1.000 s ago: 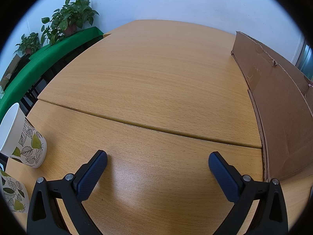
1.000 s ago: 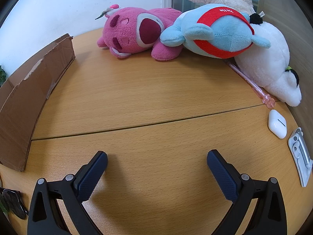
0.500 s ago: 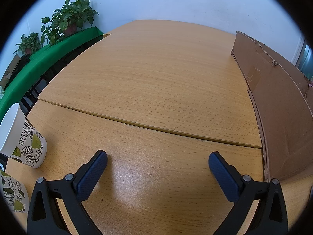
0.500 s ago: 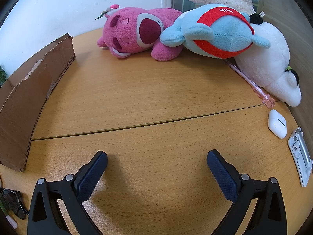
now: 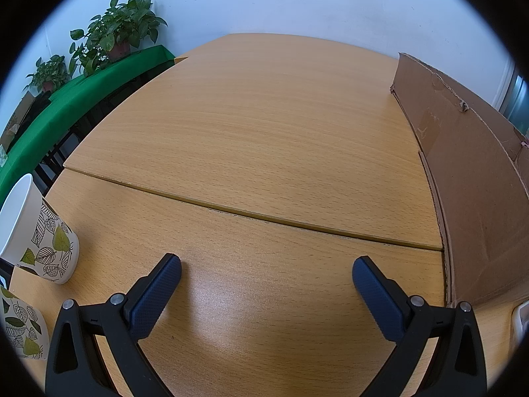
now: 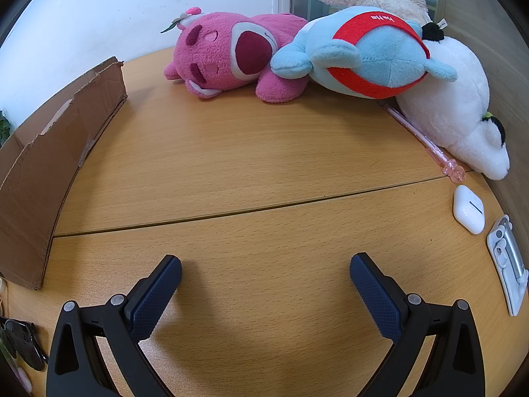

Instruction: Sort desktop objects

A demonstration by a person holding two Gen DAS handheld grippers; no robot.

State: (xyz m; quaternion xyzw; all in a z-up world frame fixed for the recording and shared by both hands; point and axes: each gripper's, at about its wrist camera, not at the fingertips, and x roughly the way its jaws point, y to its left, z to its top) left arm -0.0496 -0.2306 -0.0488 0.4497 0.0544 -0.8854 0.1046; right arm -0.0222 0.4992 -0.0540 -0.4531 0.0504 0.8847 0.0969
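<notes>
My left gripper [image 5: 266, 266] is open and empty over bare wooden table [image 5: 264, 132]. A leaf-patterned cup [image 5: 39, 235] stands at its left, a second one [image 5: 20, 327] nearer. My right gripper [image 6: 264, 264] is open and empty above the table. Far ahead lie a pink plush bear [image 6: 231, 53], a blue and red plush [image 6: 367, 53] and a white plush [image 6: 463, 112]. A pink pen [image 6: 426, 142], a white earbud case [image 6: 468, 209] and a white and silver clip-like object [image 6: 507, 264] lie at the right.
A brown cardboard box stands between the grippers, on the right of the left wrist view [image 5: 469, 178] and on the left of the right wrist view [image 6: 49, 158]. Dark sunglasses [image 6: 23, 340] lie at the lower left. Potted plants [image 5: 115, 36] stand on a green-covered table [image 5: 66, 99] beyond.
</notes>
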